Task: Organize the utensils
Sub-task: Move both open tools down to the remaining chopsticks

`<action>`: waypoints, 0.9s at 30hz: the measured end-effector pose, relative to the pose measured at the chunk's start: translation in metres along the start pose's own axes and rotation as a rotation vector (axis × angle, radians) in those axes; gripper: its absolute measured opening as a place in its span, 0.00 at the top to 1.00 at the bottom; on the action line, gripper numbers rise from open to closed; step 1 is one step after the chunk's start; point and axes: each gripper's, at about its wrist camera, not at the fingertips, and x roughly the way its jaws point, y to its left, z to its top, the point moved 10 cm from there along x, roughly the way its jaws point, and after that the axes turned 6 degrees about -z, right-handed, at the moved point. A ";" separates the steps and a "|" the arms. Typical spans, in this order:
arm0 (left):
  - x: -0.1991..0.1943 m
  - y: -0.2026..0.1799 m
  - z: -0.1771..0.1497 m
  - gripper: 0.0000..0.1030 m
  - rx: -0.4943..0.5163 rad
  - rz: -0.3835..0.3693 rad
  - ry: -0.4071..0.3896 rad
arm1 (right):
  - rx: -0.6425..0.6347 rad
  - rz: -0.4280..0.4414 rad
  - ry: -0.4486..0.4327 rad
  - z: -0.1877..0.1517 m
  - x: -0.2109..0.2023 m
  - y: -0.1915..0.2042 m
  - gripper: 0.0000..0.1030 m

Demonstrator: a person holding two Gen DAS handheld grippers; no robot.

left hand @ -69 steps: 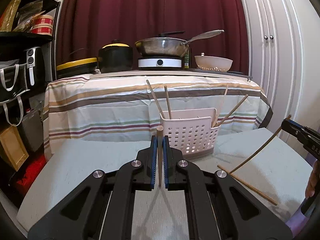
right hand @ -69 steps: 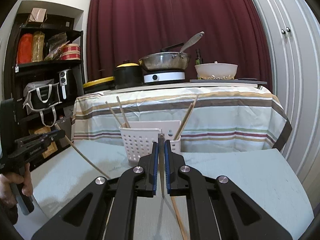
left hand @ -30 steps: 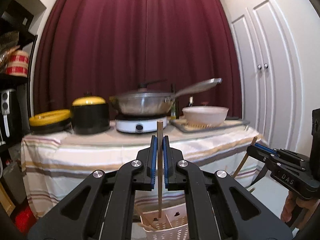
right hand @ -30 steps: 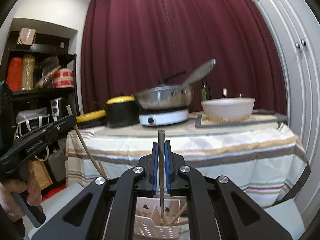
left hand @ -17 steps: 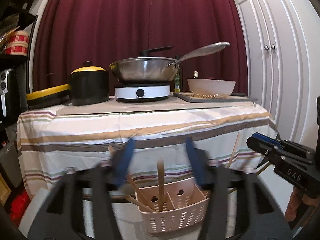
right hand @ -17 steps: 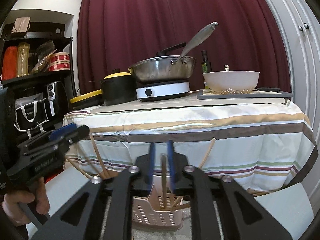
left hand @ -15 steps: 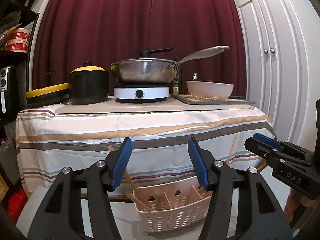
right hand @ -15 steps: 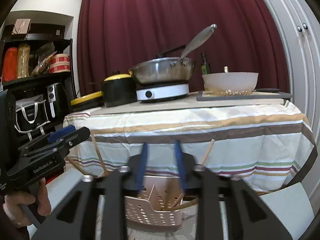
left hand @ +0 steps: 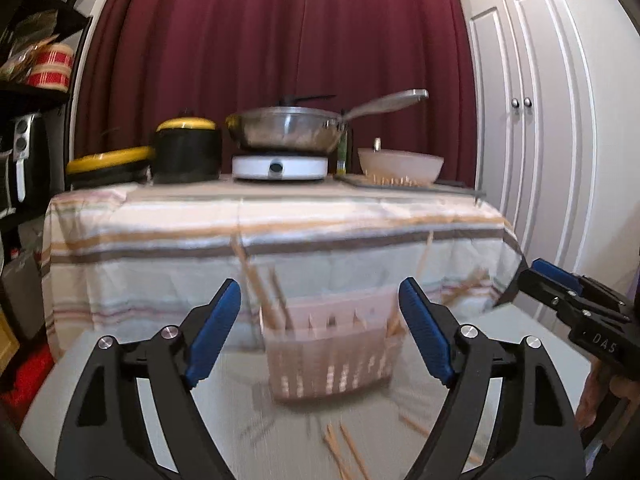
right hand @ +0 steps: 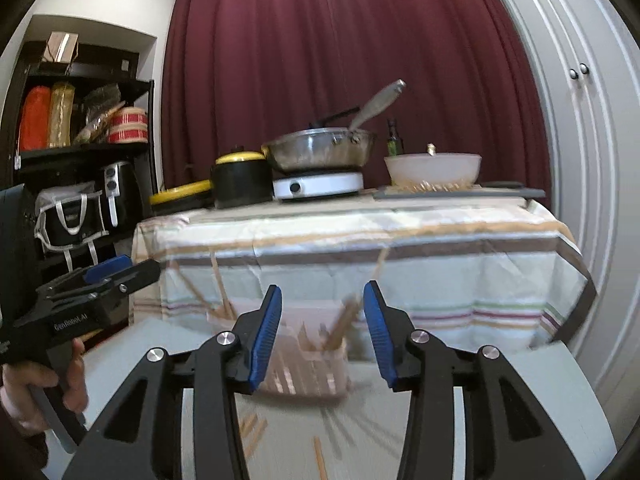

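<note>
Both jaws wide, sticks still loose on the table

Left hand-held gripper [left hand: 320,336] spread wide apart, holding nothing. Right hand-held gripper [right hand: 322,334] likewise parted and empty. Both aimed at the perforated basket [left hand: 332,360] standing near the middle of the table [left hand: 132,392], likely because that is where utensils get dropped upright. Several chopsticks [left hand: 256,288] leaning out of its left and right compartments, propped by the walls. More loose chopsticks [left hand: 346,450] lying flat on the near side, apart from the basket, probably next to be gathered. Much blur here; exact count unclear
</note>
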 end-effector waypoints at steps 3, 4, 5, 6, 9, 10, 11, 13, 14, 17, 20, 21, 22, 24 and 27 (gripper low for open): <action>-0.013 -0.002 -0.034 0.23 0.000 0.015 0.042 | -0.006 -0.033 0.036 -0.031 -0.017 -0.008 0.58; -0.017 -0.004 -0.050 0.23 0.000 0.019 0.068 | -0.002 -0.037 0.044 -0.039 -0.022 -0.010 0.58; -0.021 -0.005 -0.064 0.23 -0.003 0.024 0.091 | 0.004 -0.042 0.056 -0.050 -0.027 -0.012 0.58; -0.024 -0.005 -0.078 0.23 -0.007 0.030 0.110 | 0.008 -0.048 0.066 -0.061 -0.031 -0.013 0.58; -0.033 -0.005 -0.113 0.23 -0.021 0.045 0.155 | 0.010 -0.065 0.087 -0.087 -0.042 -0.016 0.58; -0.036 -0.005 -0.123 0.23 -0.022 0.051 0.165 | 0.010 -0.070 0.100 -0.099 -0.046 -0.017 0.58; -0.038 -0.006 -0.132 0.23 -0.021 0.057 0.176 | 0.006 -0.075 0.110 -0.108 -0.048 -0.017 0.58; -0.044 -0.006 -0.153 0.23 -0.025 0.067 0.198 | -0.011 -0.084 0.129 -0.126 -0.053 -0.016 0.58; -0.046 -0.006 -0.159 0.24 -0.027 0.069 0.204 | -0.016 -0.081 0.141 -0.136 -0.056 -0.015 0.58; -0.052 -0.007 -0.181 0.24 -0.036 0.072 0.233 | -0.013 -0.075 0.167 -0.159 -0.063 -0.015 0.58; -0.055 -0.009 -0.197 0.25 -0.043 0.074 0.256 | -0.015 -0.074 0.190 -0.175 -0.068 -0.014 0.58; -0.056 -0.010 -0.204 0.26 -0.049 0.073 0.268 | -0.016 -0.074 0.199 -0.181 -0.068 -0.014 0.58; -0.057 -0.011 -0.210 0.27 -0.053 0.072 0.278 | -0.015 -0.071 0.206 -0.185 -0.069 -0.013 0.58; -0.057 -0.014 -0.221 0.29 -0.059 0.065 0.299 | -0.015 -0.069 0.217 -0.191 -0.069 -0.012 0.58; -0.058 -0.021 -0.235 0.31 -0.061 0.056 0.319 | -0.015 -0.061 0.226 -0.198 -0.071 -0.010 0.58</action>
